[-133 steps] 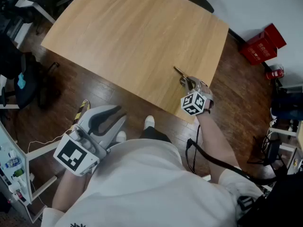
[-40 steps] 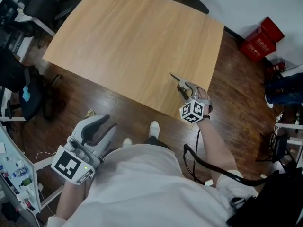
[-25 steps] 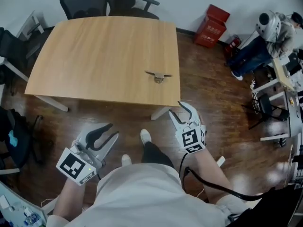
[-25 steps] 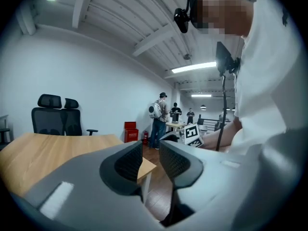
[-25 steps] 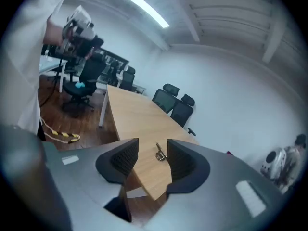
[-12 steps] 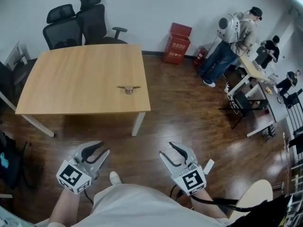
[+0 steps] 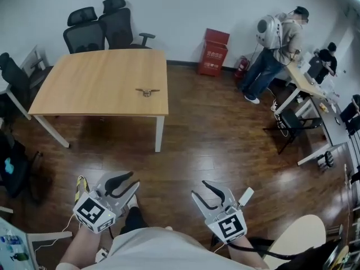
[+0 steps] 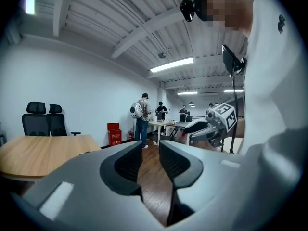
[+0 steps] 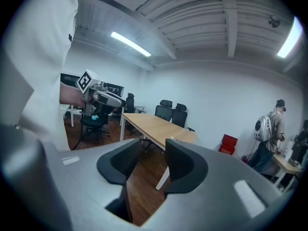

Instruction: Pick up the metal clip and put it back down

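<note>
White shirt bearing a small dark logo; black cable trailing.

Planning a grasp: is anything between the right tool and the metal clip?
Nothing visible. Only wooden floor lies between the right tool and the table. The metal clip sits alone near the table's front edge. The tool's jaws are closing with nothing between them.

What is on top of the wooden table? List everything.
Only the metal clip lies on the wooden table, near its right edge in the head view. The rest of the visible top is bare wood, and nothing covers any part of it.
</note>
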Tool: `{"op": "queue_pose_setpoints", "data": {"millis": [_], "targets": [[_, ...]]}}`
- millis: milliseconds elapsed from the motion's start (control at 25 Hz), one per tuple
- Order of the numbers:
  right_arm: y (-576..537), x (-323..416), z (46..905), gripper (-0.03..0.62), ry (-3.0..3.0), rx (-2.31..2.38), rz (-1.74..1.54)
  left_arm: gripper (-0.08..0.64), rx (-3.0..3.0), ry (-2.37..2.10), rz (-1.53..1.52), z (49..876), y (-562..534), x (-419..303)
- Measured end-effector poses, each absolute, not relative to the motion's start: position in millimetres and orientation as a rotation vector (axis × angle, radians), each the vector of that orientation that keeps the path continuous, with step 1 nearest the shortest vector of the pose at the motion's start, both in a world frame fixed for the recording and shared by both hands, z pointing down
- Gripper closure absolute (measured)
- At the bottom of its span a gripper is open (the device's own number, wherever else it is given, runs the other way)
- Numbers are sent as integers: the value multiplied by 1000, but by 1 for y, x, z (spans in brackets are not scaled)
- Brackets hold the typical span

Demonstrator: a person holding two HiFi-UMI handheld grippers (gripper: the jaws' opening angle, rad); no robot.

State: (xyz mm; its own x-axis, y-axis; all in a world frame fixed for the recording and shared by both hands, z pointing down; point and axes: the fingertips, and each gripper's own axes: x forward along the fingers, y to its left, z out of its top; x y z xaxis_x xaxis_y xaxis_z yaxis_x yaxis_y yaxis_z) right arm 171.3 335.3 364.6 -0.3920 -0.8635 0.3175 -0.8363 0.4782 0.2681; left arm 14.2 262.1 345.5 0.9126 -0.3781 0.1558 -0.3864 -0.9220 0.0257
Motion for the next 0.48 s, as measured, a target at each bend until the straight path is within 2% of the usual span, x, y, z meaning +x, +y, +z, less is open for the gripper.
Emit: {"op": "queue_pose_setpoints", "data": {"millis": [480], "targets": [[395,173,369,431,-2378,1420,-57,453,3024,-581,301,348,335,29]]}}
